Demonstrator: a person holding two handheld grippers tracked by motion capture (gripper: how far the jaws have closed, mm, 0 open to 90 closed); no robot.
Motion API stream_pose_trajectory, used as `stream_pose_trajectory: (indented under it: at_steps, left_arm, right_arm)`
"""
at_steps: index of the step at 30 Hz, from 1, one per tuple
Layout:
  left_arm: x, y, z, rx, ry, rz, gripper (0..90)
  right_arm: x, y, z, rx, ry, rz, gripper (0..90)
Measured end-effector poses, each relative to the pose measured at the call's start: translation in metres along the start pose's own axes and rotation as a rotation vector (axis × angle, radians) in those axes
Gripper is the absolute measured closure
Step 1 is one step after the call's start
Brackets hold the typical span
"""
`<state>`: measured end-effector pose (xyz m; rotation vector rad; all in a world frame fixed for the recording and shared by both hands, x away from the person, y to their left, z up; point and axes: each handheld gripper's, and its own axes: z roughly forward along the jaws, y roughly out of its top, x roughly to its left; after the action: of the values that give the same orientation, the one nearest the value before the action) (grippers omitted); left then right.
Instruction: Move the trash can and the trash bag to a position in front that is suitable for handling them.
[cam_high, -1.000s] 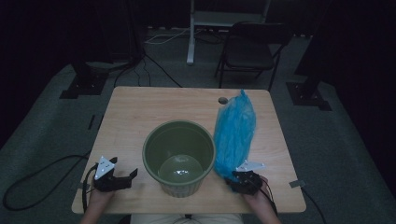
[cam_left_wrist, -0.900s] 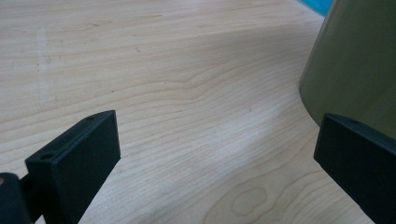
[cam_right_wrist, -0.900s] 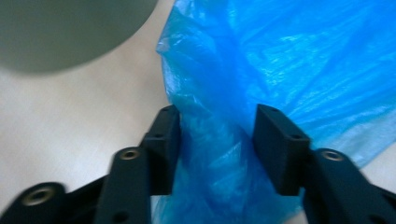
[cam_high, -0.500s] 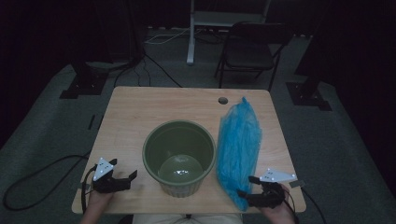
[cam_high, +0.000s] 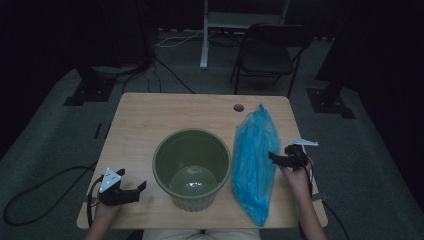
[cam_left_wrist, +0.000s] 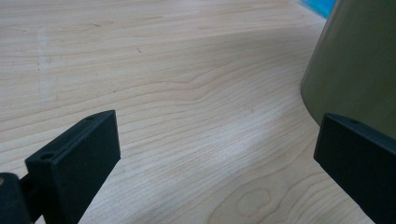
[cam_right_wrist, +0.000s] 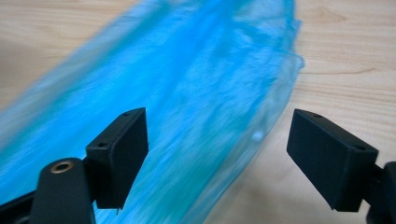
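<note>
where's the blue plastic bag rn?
In the high view the blue plastic bag lies flat on the table's right side, between the green bucket and the open right gripper.

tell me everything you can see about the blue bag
The blue bag is thin, see-through, crinkled plastic, long and narrow. It lies flat on the table, stretched from near the far edge to the near edge, right of the bin. The open right gripper points at its right edge without gripping it.
</note>
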<state>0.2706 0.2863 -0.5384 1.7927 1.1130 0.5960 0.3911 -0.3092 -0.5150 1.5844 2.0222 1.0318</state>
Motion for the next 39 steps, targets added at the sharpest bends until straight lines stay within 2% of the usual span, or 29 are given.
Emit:
stream_pose_trajectory:
  at_steps: [1, 2, 6, 7, 8, 9, 10, 12, 17, 21, 22, 23, 24, 27, 28, 31, 32, 33, 34, 35, 36, 39]
  left_arm:
    - [0.0, 0.0, 0.0, 0.0, 0.002, -0.001, 1.0]
    - [0.0, 0.0, 0.0, 0.0, 0.002, -0.001, 1.0]
    - [0.0, 0.0, 0.0, 0.001, 0.002, -0.004, 1.0]
    - [0.0, 0.0, 0.0, 0.001, 0.002, -0.004, 1.0]
    - [0.0, 0.0, 0.0, 0.001, 0.002, -0.004, 1.0]
    - [0.0, 0.0, 0.0, -0.002, 0.003, -0.005, 1.0]
    - [0.0, 0.0, 0.0, -0.001, 0.005, -0.004, 1.0]
    - [0.0, -0.001, 0.0, 0.001, 0.003, -0.008, 1.0]
    - [0.001, -0.001, -0.001, -0.003, 0.007, -0.011, 1.0]
    - [0.001, -0.001, 0.0, -0.001, 0.004, -0.011, 0.9]
    - [0.0, -0.001, 0.0, 0.001, 0.003, -0.008, 0.9]
    - [0.0, -0.001, 0.0, 0.001, 0.003, -0.008, 1.0]
    - [0.0, -0.001, 0.0, 0.001, 0.005, -0.007, 0.9]
    - [0.0, -0.001, 0.0, 0.001, 0.005, -0.007, 0.9]
    - [0.0, -0.001, 0.0, 0.001, 0.006, -0.008, 1.0]
    - [0.001, -0.001, -0.001, -0.002, 0.005, -0.012, 0.9]
    - [0.001, -0.001, -0.001, -0.002, 0.005, -0.012, 1.0]
    - [0.001, -0.001, -0.001, -0.003, 0.004, -0.012, 1.0]
    - [0.001, -0.001, -0.001, -0.003, 0.004, -0.011, 1.0]
    - [0.0, -0.001, -0.001, -0.003, 0.002, -0.01, 1.0]
    - [0.0, -0.001, -0.001, -0.004, 0.002, -0.009, 1.0]
    - [0.0, -0.001, -0.001, -0.006, 0.001, -0.008, 1.0]
  right_arm:
    - [-0.002, 0.002, 0.008, 0.008, -0.011, 0.009, 20.1]
    - [-0.002, 0.002, 0.008, 0.008, -0.011, 0.009, 20.1]
    - [-0.004, 0.01, 0.04, 0.037, -0.063, 0.012, 20.2]
    - [-0.004, 0.01, 0.04, 0.037, -0.063, 0.012, 20.2]
    - [-0.003, 0.011, 0.043, 0.041, -0.066, 0.01, 20.2]
    - [0.002, 0.012, 0.051, 0.052, -0.085, -0.018, 22.6]
    - [0.002, 0.012, 0.051, 0.052, -0.085, -0.018, 22.6]
    - [0.01, 0.012, 0.058, 0.066, -0.119, -0.066, 22.1]
    - [0.015, 0.012, 0.06, 0.055, -0.119, -0.073, 28.2]
    - [0.019, 0.011, 0.06, 0.044, -0.106, -0.087, 35.6]
    - [0.022, 0.009, 0.058, 0.028, -0.085, -0.104, 46.7]
    - [0.022, 0.009, 0.058, 0.028, -0.085, -0.104, 46.7]
    - [0.025, 0.008, 0.058, 0.021, -0.072, -0.118, 53.3]
    - [0.026, 0.008, 0.058, 0.021, -0.063, -0.123, 55.2]
    - [0.029, 0.007, 0.058, 0.022, -0.047, -0.137, 61.9]
    - [0.032, 0.008, 0.057, 0.029, -0.008, -0.137, 75.5]
    - [0.032, 0.008, 0.057, 0.029, -0.008, -0.137, 75.5]
    - [0.032, 0.008, 0.057, 0.035, 0.01, -0.126, 79.4]
    - [0.033, 0.008, 0.055, 0.053, 0.057, -0.119, 85.5]
    - [0.033, 0.008, 0.055, 0.053, 0.057, -0.119, 85.5]
    - [0.032, 0.006, 0.052, 0.06, 0.089, -0.119, 88.3]
    - [0.031, 0.005, 0.05, 0.061, 0.103, -0.116, 88.7]
